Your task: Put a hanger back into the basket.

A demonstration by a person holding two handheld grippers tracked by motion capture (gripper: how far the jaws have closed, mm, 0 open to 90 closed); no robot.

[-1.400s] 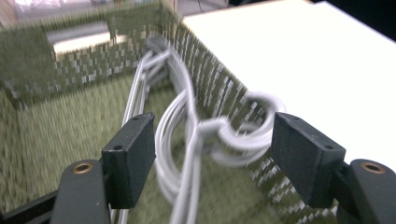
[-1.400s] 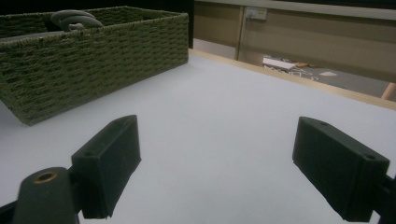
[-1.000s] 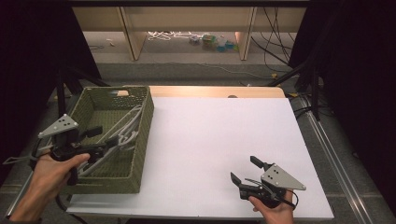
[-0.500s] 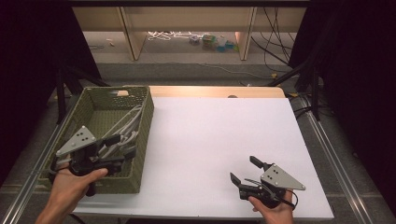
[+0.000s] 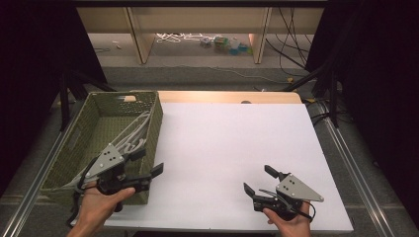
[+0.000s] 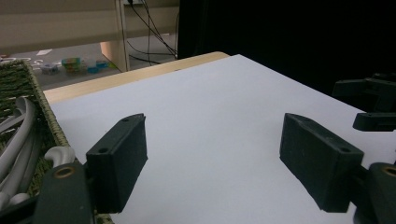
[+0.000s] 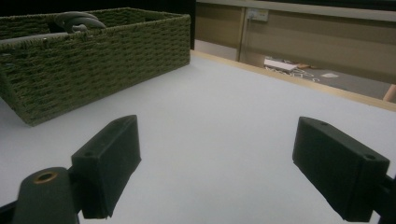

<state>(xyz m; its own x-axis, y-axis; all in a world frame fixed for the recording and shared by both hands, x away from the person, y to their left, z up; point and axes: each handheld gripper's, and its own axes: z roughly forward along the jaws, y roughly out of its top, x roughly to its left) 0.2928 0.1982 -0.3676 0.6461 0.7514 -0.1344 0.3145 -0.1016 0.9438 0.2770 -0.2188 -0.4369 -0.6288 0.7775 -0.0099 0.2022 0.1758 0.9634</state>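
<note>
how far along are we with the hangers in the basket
Nothing looks done: the white table is bare, and the grey hangers all lie in the green wicker basket. The left gripper hovers open at the basket's near corner, empty. The right gripper waits open.

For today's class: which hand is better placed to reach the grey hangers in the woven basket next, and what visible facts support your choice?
Left, probably. The left gripper hovers open at the basket near corner, right beside the grey hangers. The right gripper, also open, sits across the white table, far from them.

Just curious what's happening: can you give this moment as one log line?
left gripper: open, empty, at basket | right gripper: open, empty | hoses: in basket
</note>
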